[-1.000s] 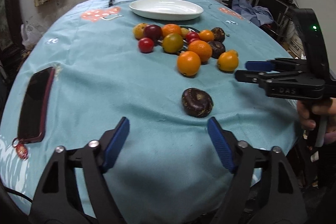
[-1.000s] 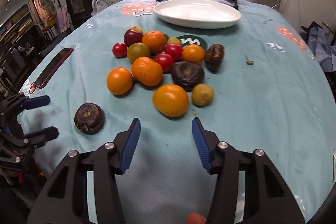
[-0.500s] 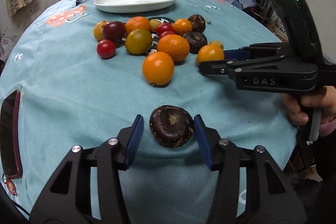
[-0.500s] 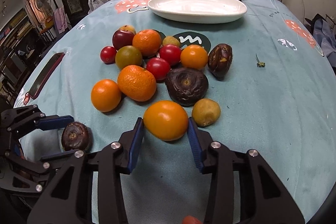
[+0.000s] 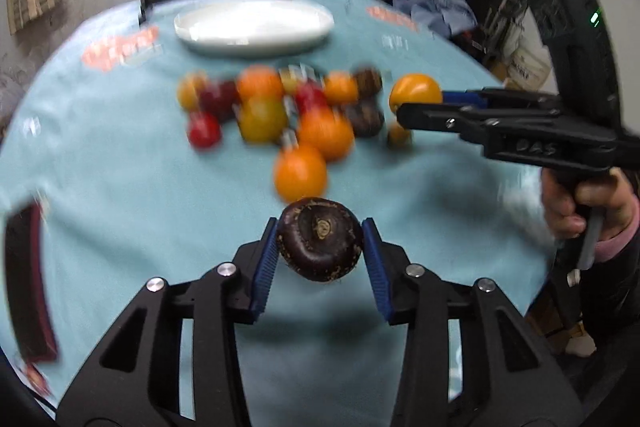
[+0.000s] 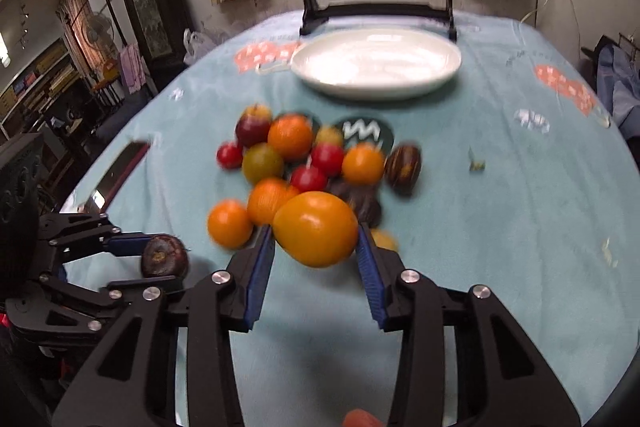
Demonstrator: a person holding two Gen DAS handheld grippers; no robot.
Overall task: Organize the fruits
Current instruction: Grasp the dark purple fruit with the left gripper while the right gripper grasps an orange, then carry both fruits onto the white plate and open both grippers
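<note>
In the left wrist view the left gripper [image 5: 320,247] pinches a dark, wrinkled, probably light fruit [image 5: 320,245] above the tabletop [image 5: 120,187], while in the right wrist view the right gripper [image 6: 316,239] clamps a smooth, likely slippery orange fruit [image 6: 316,229] across its middle.

Left black two-finger gripper with blue pads [image 5: 320,247]: fingers closed onto a dark purple-brown round fruit [image 5: 320,245], one pad on each side, fruit lifted off the worktop. Right black two-finger gripper with blue pads [image 6: 316,241]: fingers clamped on a large orange-yellow round fruit [image 6: 316,229], also raised. In the left wrist view the right gripper points leftward, roughly level, with the person's right hand [image 5: 580,205] wrapped around its handle, finger on the trigger.
</note>
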